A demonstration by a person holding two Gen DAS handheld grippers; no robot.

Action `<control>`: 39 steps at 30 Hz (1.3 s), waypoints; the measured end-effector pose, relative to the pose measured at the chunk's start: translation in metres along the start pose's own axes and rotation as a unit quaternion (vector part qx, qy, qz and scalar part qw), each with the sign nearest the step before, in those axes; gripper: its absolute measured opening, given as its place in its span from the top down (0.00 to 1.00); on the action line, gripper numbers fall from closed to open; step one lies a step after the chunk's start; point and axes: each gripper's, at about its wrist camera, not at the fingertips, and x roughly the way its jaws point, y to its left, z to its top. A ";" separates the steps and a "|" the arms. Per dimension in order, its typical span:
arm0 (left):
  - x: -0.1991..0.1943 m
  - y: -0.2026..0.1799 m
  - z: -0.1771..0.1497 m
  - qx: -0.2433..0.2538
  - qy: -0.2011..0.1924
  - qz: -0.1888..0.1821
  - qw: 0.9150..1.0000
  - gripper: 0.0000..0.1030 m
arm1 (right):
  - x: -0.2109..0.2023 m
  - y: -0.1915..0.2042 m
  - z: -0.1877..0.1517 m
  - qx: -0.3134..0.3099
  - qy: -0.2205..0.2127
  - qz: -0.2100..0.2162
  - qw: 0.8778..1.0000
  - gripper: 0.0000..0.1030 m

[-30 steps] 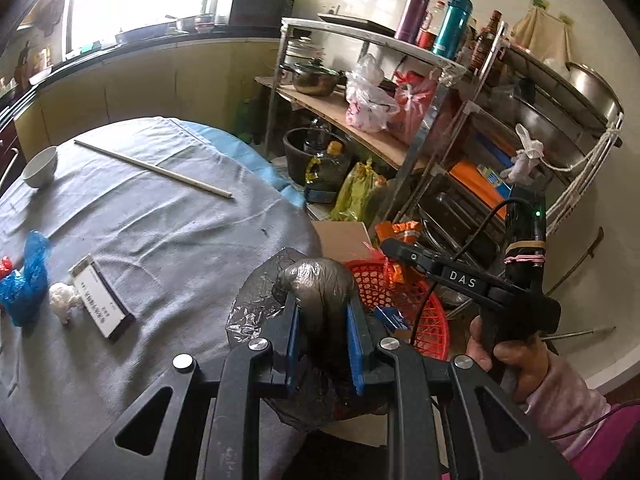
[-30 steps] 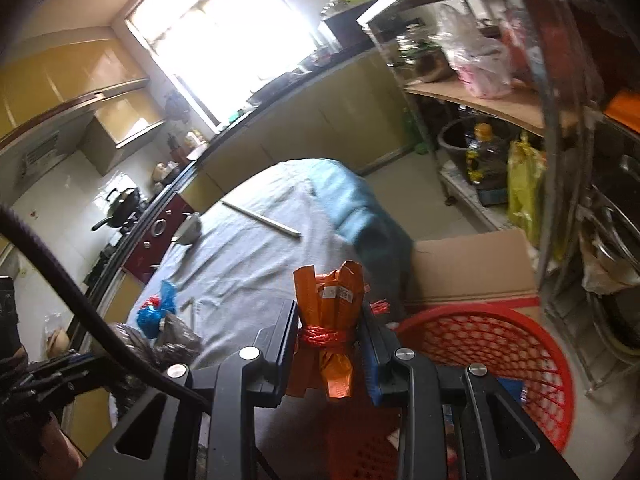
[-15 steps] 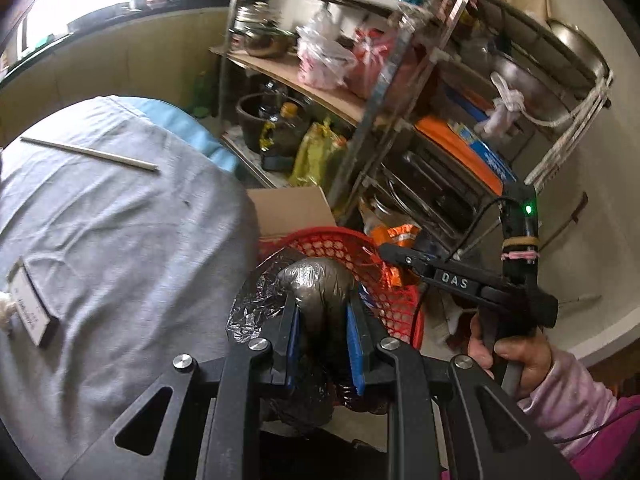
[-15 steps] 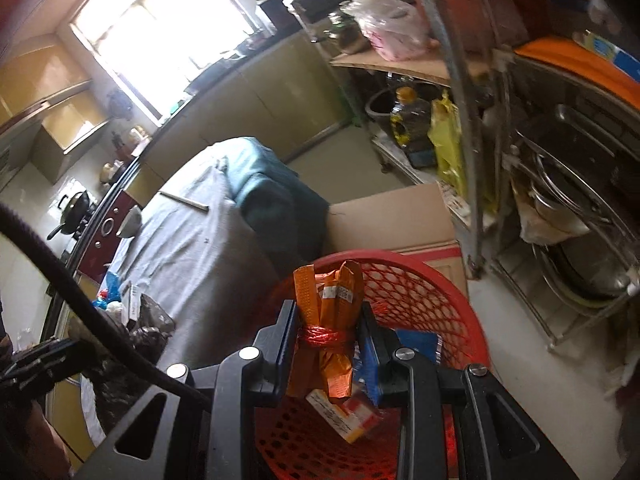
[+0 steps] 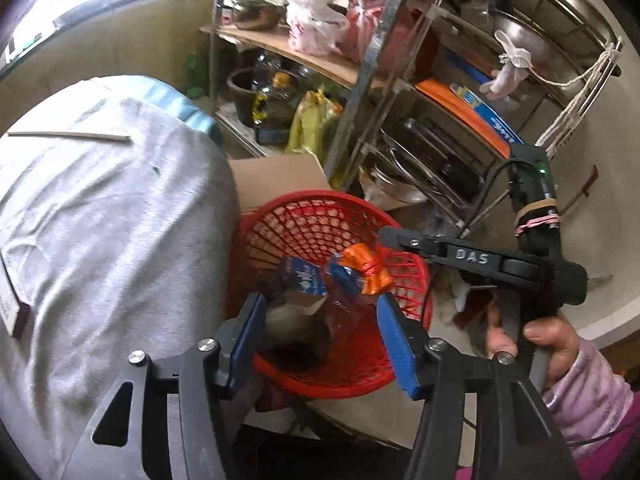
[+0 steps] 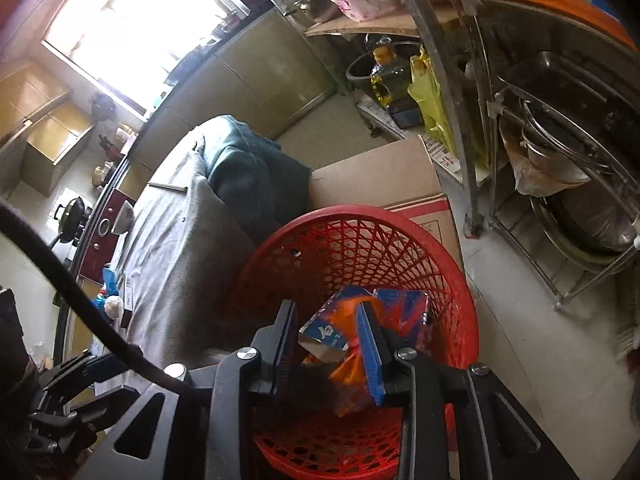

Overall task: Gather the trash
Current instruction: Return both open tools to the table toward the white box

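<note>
Holds the left gripper (image 5: 320, 299) over the red basket (image 5: 312, 196), jaws opening and standing well apart, blue pads pressing on nothing. Shows a grey crumpled bag (image 5: 292, 320) between and below them, loose inside the basket. Holds the right gripper (image 6: 326, 307) over the same basket, tilted down into it, jaws just beginning to part. Shows the orange packet (image 5: 366, 270), tied round the middle with red string, lying against the right pad only and clear of the other finger; looks blurred in the right wrist view, just under the fingertips in the left wrist view. Grips the right tool's handle with a hand (image 5: 536, 336) in a pink sleeve (image 5: 588, 392).

Shows, lower in the basket, a blue-and-white packet (image 5: 304, 276) beside the orange one. Cannot tell what else lies at the bottom.

Places the basket on the floor, close against the edge of a round table (image 5: 100, 220) draped in grey cloth over blue. Shows a cardboard box (image 5: 276, 176) just behind the basket, touching its far rim. Shows, on the table, a small dark-edged box (image 5: 12, 308) at the near edge and a long pale stick (image 5: 68, 135) well apart from it at the far side.

Shows, beyond the cardboard box, a metal rack (image 5: 360, 100) stacked with pans, plastic bags and a yellow bag (image 5: 312, 124), with an oil bottle (image 6: 384, 72) low on it. Ends farthest at a bright window (image 6: 132, 32) above a counter.
</note>
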 end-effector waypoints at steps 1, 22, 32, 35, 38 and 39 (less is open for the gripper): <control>-0.004 0.002 -0.001 0.001 -0.003 0.005 1.000 0.43 | -0.002 0.001 0.001 -0.001 -0.005 -0.003 1.000 0.66; -0.117 0.118 -0.073 -0.141 -0.096 0.130 0.977 0.34 | 0.022 0.110 0.007 -0.094 -0.002 0.062 0.994 0.66; -0.173 0.202 -0.137 -0.262 -0.123 0.217 0.932 0.32 | 0.047 0.194 -0.009 -0.168 0.033 0.108 0.979 0.66; -0.182 0.222 -0.155 -0.295 -0.127 0.229 0.919 0.32 | 0.056 0.223 -0.017 -0.197 0.044 0.121 0.972 0.66; -0.189 0.233 -0.166 -0.315 -0.131 0.235 0.910 0.32 | 0.065 0.247 -0.024 -0.220 0.054 0.132 0.965 0.66; -0.191 0.237 -0.168 -0.319 -0.132 0.237 0.908 0.32 | 0.069 0.258 -0.027 -0.229 0.058 0.135 0.962 0.66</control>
